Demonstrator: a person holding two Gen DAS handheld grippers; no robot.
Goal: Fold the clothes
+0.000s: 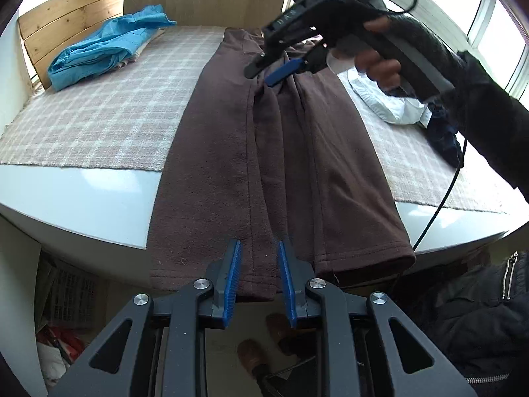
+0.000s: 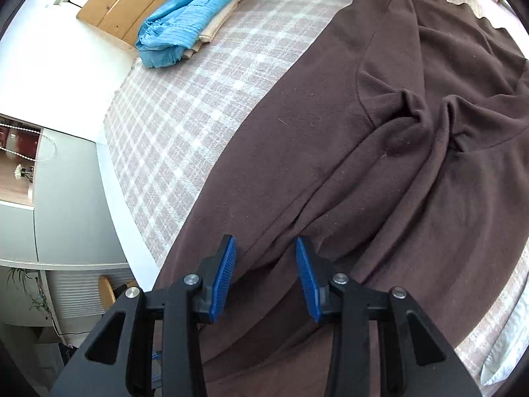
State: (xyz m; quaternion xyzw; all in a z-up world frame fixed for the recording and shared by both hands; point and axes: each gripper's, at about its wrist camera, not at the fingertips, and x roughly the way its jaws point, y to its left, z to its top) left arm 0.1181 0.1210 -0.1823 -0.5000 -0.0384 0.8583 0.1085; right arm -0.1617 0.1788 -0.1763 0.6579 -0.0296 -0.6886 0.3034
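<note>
Left gripper: fingers spread, empty, at the hems of the brown trousers, laid lengthwise on the surface. Soft, limp fabric; grasp hems. Farther, right gripper: spread, empty, near the crotch.

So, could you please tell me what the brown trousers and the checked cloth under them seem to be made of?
The brown trousers look like soft, matte brushed fabric, perhaps fleece or cotton: a fuzzy surface holding lint. The checked cloth looks coarsely woven, with visible weave texture.
</note>
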